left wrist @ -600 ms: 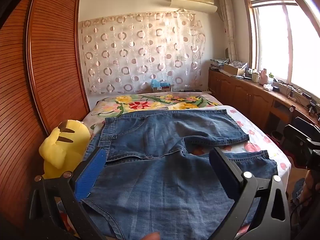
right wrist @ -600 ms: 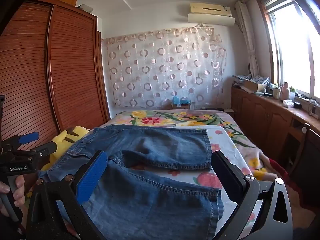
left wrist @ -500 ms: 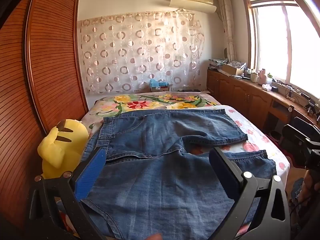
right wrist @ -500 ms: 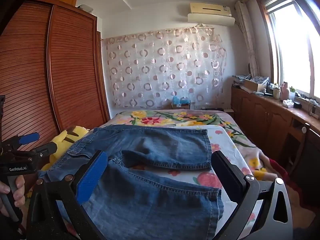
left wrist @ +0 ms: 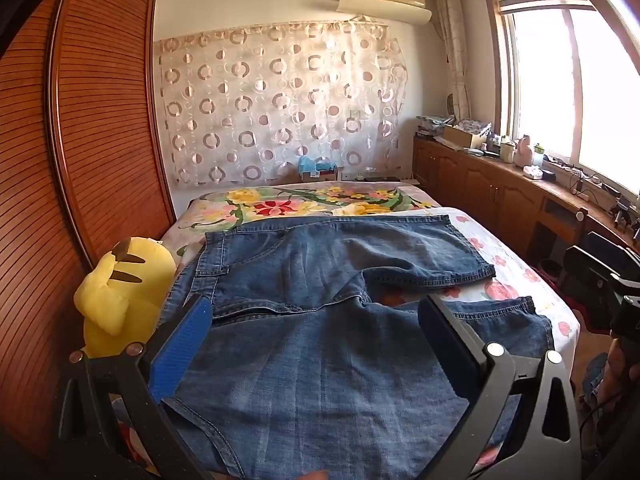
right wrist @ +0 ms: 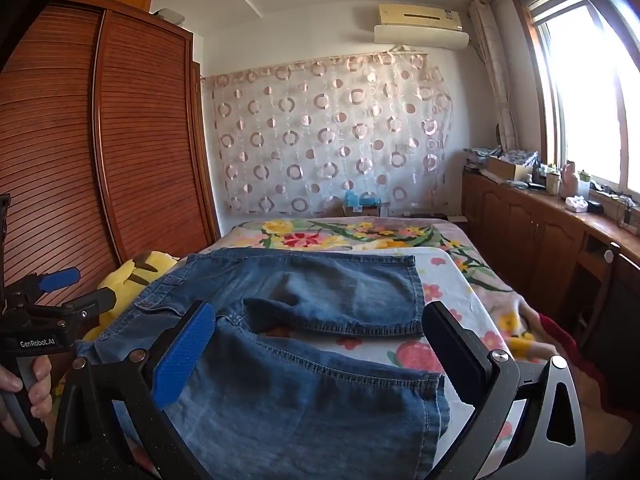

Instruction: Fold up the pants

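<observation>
A pair of blue denim pants [left wrist: 320,300] lies spread flat on the bed, waist to the left, two short legs pointing right; it also shows in the right wrist view [right wrist: 304,340]. My left gripper [left wrist: 316,316] is open and empty, hovering over the waist end of the near side. My right gripper [right wrist: 320,324] is open and empty, hovering over the near leg close to its hem. The left gripper [right wrist: 60,292] also shows at the left edge of the right wrist view, held by a hand.
The bed [left wrist: 520,272] has a floral sheet. A yellow plush toy [left wrist: 120,288] sits at the bed's left edge against a wooden wardrobe [left wrist: 80,160]. Wooden cabinets with clutter [left wrist: 520,184] run under the window on the right. A curtain [left wrist: 280,100] hangs behind.
Both views are almost unchanged; the left gripper has drifted very slightly. Both grippers stay open above the pants.
</observation>
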`<state>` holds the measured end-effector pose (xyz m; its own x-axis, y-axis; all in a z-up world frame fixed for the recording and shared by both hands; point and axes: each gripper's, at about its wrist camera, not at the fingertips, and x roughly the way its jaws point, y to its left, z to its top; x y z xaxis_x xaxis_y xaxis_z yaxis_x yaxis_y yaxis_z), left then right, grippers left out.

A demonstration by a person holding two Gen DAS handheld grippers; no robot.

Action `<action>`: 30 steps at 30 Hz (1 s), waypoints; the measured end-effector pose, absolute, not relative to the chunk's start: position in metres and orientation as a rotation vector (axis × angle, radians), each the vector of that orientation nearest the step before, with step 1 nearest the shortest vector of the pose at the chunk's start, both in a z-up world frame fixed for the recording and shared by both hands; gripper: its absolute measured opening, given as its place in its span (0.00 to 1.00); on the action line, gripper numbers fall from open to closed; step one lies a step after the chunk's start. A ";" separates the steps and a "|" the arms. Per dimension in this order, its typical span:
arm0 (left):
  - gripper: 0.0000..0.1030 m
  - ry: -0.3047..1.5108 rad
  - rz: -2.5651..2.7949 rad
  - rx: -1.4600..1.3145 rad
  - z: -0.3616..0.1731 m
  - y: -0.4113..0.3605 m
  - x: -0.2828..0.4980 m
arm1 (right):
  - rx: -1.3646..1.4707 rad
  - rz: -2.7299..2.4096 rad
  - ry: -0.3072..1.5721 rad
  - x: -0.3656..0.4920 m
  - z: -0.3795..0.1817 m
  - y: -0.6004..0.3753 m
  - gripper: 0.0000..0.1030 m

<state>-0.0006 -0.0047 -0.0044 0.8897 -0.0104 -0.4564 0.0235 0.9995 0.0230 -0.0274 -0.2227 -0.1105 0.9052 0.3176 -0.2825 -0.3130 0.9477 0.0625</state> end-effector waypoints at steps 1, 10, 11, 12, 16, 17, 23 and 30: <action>1.00 0.475 -0.019 0.028 -0.004 -0.005 0.000 | 0.016 0.324 0.295 -0.027 -0.111 -0.223 1.00; 1.00 0.472 -0.018 0.028 -0.001 -0.001 0.000 | 0.024 0.321 0.300 -0.027 -0.113 -0.224 1.00; 1.00 0.470 -0.019 0.027 -0.001 -0.001 0.000 | 0.025 0.321 0.299 -0.027 -0.113 -0.224 1.00; 1.00 0.470 -0.019 0.027 -0.001 -0.001 0.000 | 0.027 0.320 0.300 -0.027 -0.113 -0.224 1.00; 1.00 0.470 -0.019 0.027 -0.001 -0.001 0.000 | 0.027 0.320 0.300 -0.027 -0.113 -0.224 1.00; 1.00 0.470 -0.020 0.027 -0.001 -0.001 0.000 | 0.028 0.319 0.300 -0.027 -0.113 -0.224 1.00; 1.00 0.468 -0.019 0.027 0.000 -0.001 -0.001 | 0.028 0.319 0.302 -0.025 -0.113 -0.224 1.00; 1.00 0.465 -0.019 0.026 -0.002 -0.002 -0.001 | 0.031 0.319 0.301 -0.026 -0.114 -0.224 1.00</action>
